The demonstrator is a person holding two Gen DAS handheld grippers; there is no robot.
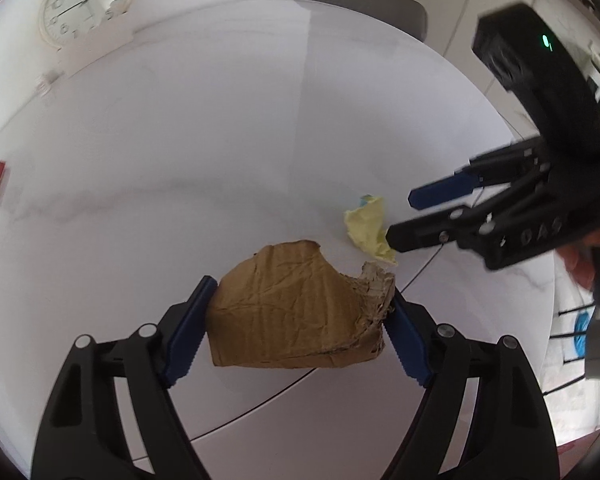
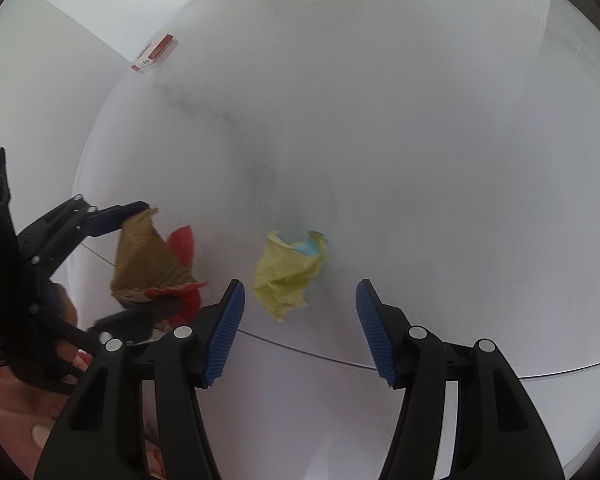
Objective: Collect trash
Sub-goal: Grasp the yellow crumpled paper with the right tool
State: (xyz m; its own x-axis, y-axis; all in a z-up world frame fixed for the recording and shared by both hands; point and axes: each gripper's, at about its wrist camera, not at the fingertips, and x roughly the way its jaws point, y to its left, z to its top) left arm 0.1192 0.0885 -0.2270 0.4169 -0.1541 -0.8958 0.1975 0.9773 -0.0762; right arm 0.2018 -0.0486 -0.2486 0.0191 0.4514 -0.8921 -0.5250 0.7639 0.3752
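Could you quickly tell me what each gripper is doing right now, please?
Left gripper: closed on the torn brown cardboard piece.
Right gripper: open, empty, near the crumpled yellow paper.

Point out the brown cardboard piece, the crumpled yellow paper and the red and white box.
brown cardboard piece (image 1: 288,304), left wrist view, creased front face.
crumpled yellow paper (image 2: 286,276), right wrist view, middle of the wad.
red and white box (image 2: 155,54), right wrist view, top face.
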